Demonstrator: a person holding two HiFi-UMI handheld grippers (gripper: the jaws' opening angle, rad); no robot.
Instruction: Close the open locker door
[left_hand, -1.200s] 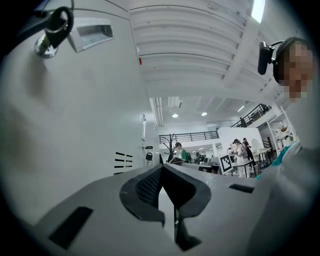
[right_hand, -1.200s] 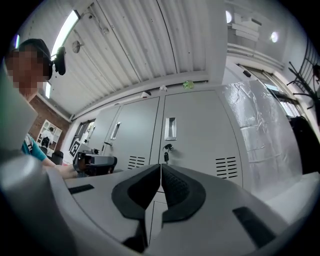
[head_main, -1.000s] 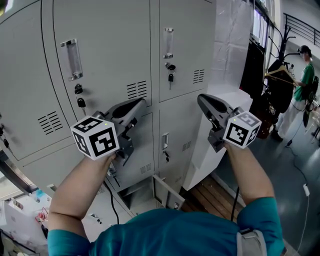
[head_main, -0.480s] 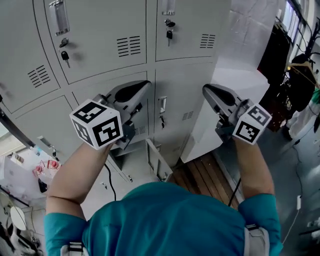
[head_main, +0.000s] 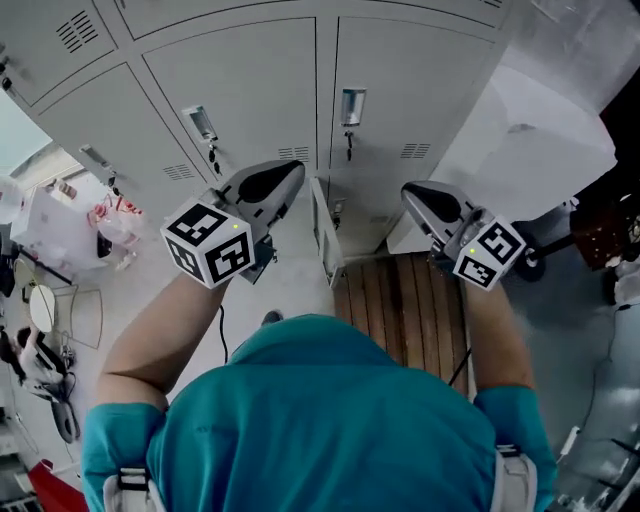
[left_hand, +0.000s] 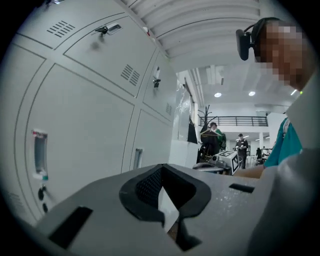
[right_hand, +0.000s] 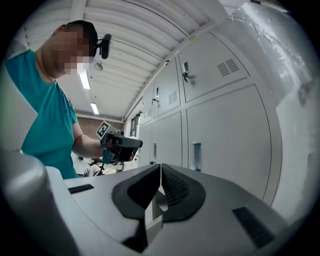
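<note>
Floor (head_main: 160, 250) – pale grey at the left and centre of the head view, darker grey at the right edge.
Standing on it – locker bank (head_main: 250, 90) across the top of the frame; white box-like unit (head_main: 520, 160) at upper right, beside the lockers.
Lying on it: brown wooden slat platform (head_main: 400, 310) at centre, against the lockers' foot; white plastic bag (head_main: 70, 215) with red print at upper left; thin black cable (head_main: 222, 335) left of centre.

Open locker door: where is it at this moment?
Head view, centre: the door juts out edge-on from the lockers, between the left gripper and right gripper.
</note>
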